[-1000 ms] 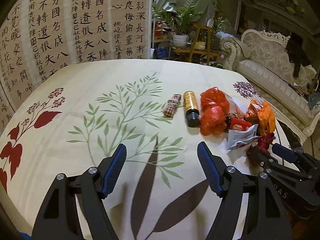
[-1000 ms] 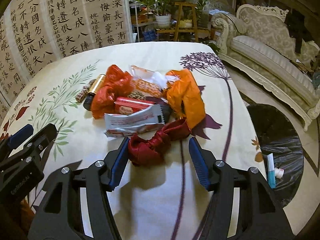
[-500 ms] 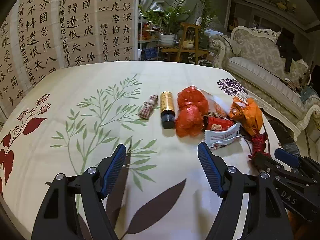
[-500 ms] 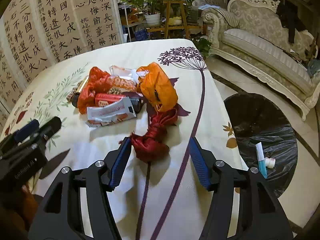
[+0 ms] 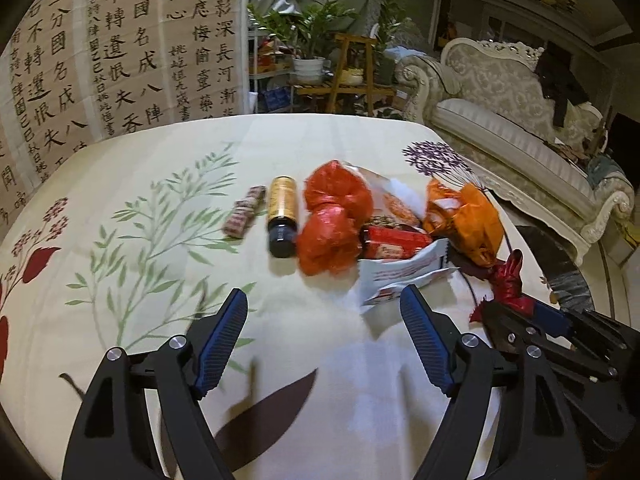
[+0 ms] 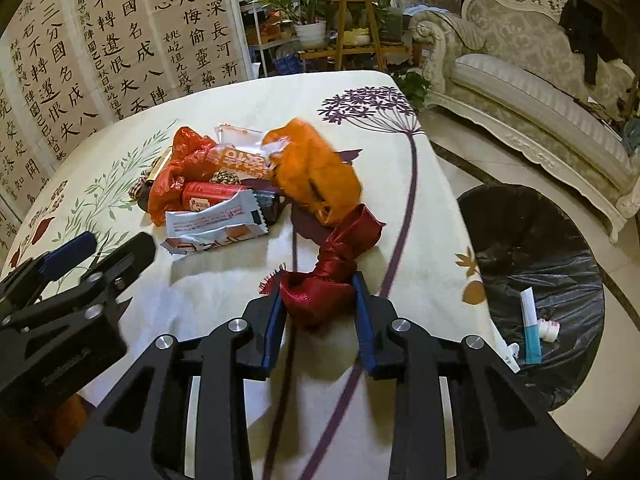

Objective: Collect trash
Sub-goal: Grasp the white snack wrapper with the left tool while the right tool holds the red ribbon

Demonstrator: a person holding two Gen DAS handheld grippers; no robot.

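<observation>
My right gripper (image 6: 318, 286) is closing, and its blue pads press both sides of a crumpled dark red ribbon (image 6: 320, 300) near the table's right edge. That ribbon (image 5: 508, 280) also shows at the right of the left wrist view. My left gripper (image 5: 322, 292) is opening over bare cloth with nothing between its fingers. Just beyond it lies the trash pile: a white wrapper (image 5: 396, 276), a red packet (image 5: 392, 242), a red plastic bag (image 5: 332, 216), an orange bag (image 5: 468, 216), a brown bottle (image 5: 282, 208) and a small checked bundle (image 5: 244, 216).
A bin with a black liner (image 6: 532, 248) stands on the floor right of the table, with a blue-and-white tube (image 6: 530, 328) inside. The floral tablecloth (image 5: 160, 184) covers the table. A calligraphy screen (image 5: 100, 60) stands behind, and a pale sofa (image 6: 540, 92) at the right.
The right jaws have closed in on the red ribbon. The left gripper has slid rightward toward the trash pile, which now lies straight ahead of it.
</observation>
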